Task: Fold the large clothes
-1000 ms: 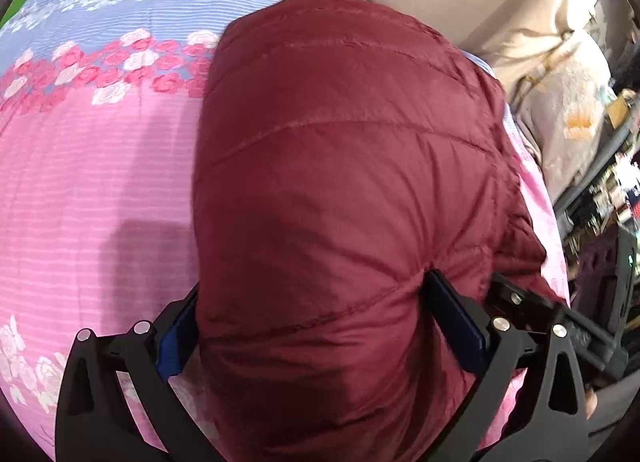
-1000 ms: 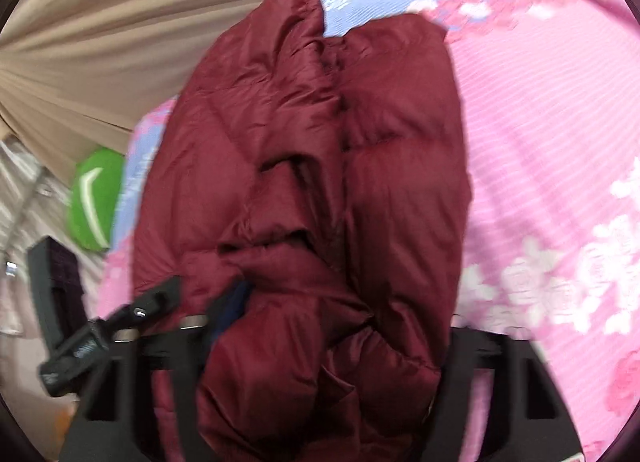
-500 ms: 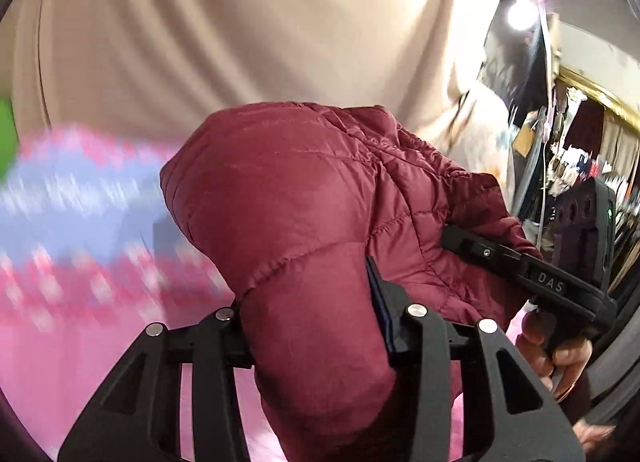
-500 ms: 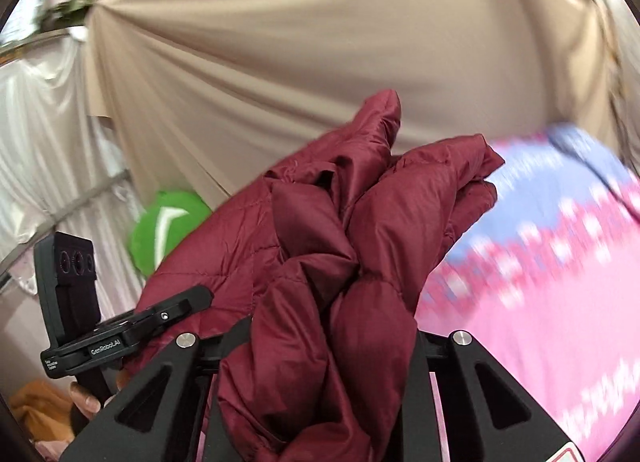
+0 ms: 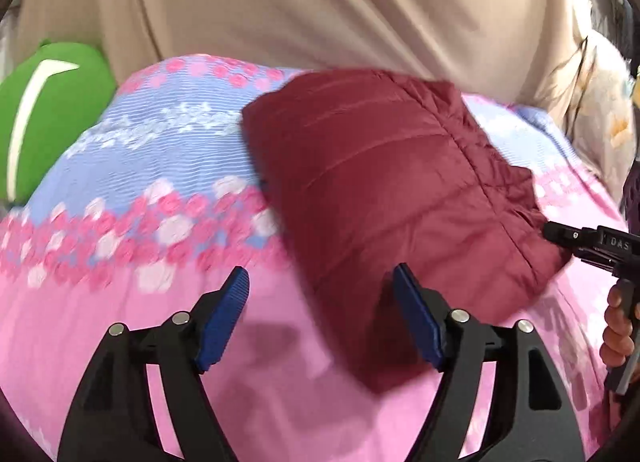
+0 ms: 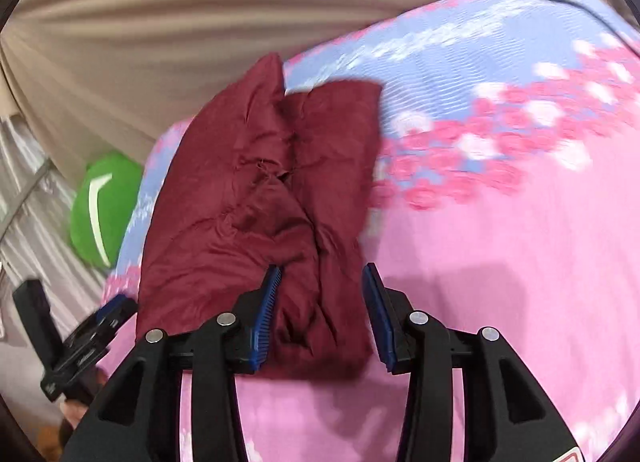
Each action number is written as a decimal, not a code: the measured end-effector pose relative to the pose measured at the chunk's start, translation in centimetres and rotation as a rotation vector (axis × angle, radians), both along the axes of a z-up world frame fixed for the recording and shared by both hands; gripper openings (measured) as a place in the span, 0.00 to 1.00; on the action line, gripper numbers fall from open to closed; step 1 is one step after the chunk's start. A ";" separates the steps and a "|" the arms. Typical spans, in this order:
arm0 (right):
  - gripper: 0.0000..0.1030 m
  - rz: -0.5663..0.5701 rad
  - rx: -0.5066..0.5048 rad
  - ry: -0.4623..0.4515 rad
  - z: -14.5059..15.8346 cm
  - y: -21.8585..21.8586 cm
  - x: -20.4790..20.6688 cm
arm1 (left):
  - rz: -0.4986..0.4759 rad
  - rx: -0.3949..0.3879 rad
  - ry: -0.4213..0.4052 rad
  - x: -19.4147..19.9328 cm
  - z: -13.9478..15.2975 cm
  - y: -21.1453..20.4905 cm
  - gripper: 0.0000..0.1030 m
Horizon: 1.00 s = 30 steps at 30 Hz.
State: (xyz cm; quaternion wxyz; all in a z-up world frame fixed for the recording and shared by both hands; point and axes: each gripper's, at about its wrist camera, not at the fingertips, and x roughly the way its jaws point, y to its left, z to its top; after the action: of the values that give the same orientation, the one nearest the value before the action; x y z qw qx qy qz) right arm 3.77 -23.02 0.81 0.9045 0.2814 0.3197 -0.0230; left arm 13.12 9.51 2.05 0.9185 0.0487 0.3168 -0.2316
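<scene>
A maroon quilted puffer jacket lies folded in a compact bundle on the pink and blue floral bedsheet. My left gripper is open just in front of the bundle's near edge, holding nothing. In the right wrist view the jacket shows its creased folded side. My right gripper is open with its fingers either side of the bundle's near end, not squeezing it. The right gripper's body shows at the right edge of the left wrist view.
A green plush cushion sits at the bed's far left corner. A beige curtain hangs behind the bed. Cluttered furniture stands beyond the bed's right side. The left gripper's body shows at the lower left of the right wrist view.
Both grippers held the jacket lifted half a second ago. Now the bundle lies on the bed and both grippers have opened and released it.
</scene>
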 end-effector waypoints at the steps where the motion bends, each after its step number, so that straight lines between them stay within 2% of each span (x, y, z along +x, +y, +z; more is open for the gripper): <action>1: 0.39 -0.008 -0.022 -0.017 0.5 0.0 -0.9 | -0.003 -0.005 0.001 -0.9 0.3 0.4 0.71; 3: 0.35 0.014 -0.082 -0.056 2.5 1.3 -1.8 | -0.032 -0.030 0.013 -2.5 1.0 0.5 0.71; 5: 0.36 0.046 -0.130 -0.074 3.7 2.2 -1.9 | -0.087 -0.043 0.021 -4.1 1.2 -0.8 0.78; 6: 0.36 0.058 -0.154 -0.081 3.9 2.8 -1.7 | -0.109 -0.034 0.022 -4.9 0.9 -1.6 0.84; 8: 0.45 0.053 -0.210 -0.067 3.7 3.3 -0.9 | -0.133 0.032 0.014 -5.0 -0.5 -3.6 0.84; 9: 0.46 0.050 -0.213 -0.048 3.2 3.0 -0.6 | -0.127 0.074 0.010 -5.0 -1.2 -4.4 0.84; 11: 0.46 0.060 -0.165 0.004 1.4 2.6 0.9 | -0.101 0.146 0.026 -3.9 -3.1 -5.5 0.76; 12: 0.46 0.056 -0.140 0.033 0.5 2.4 1.6 | -0.090 0.160 0.050 -3.2 -3.8 -5.4 0.62; 13: 0.42 0.055 -0.125 0.047 -0.1 2.6 1.9 | -0.066 0.172 0.081 -2.2 -4.4 -5.2 0.51; 14: 0.26 0.060 -0.096 0.052 -0.7 2.6 2.3 | -0.043 0.145 0.112 -1.1 -4.5 -4.3 0.49; 15: 0.19 0.069 -0.066 0.045 -0.8 2.5 2.3 | -0.039 0.115 0.128 -0.6 -4.4 -3.6 0.47; 16: 0.11 0.083 -0.032 0.033 -0.8 2.5 2.2 | -0.023 0.076 0.148 0.2 -4.1 -2.6 0.39; 17: 0.07 0.101 0.002 0.007 -0.5 2.7 1.9 | -0.008 0.070 0.148 0.4 -3.8 -2.2 0.35; 19: 0.05 0.108 -0.010 -0.015 -0.1 3.3 1.5 | 0.024 0.067 0.133 0.8 -3.7 -1.3 0.34; 22: 0.04 0.105 -0.101 0.055 -2.2 4.3 2.5 | 0.029 0.058 0.176 1.2 -5.1 -1.2 0.35; 24: 0.05 0.100 -0.131 0.078 -3.5 4.4 2.9 | 0.041 0.086 0.131 0.7 -5.6 -1.7 0.36; 26: 0.05 0.093 -0.128 0.084 -3.6 4.2 2.9 | 0.054 0.090 0.123 0.1 -5.3 -1.8 0.36; 30: 0.05 0.076 -0.210 0.098 -3.5 4.3 3.1 | 0.058 0.068 0.138 -0.1 -5.3 -1.7 0.38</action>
State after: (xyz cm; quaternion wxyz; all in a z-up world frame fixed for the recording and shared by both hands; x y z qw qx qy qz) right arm 6.84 -18.72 -2.68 0.9124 0.1716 0.3699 -0.0359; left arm 13.04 7.85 -3.28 0.8986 0.0544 0.3883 -0.1967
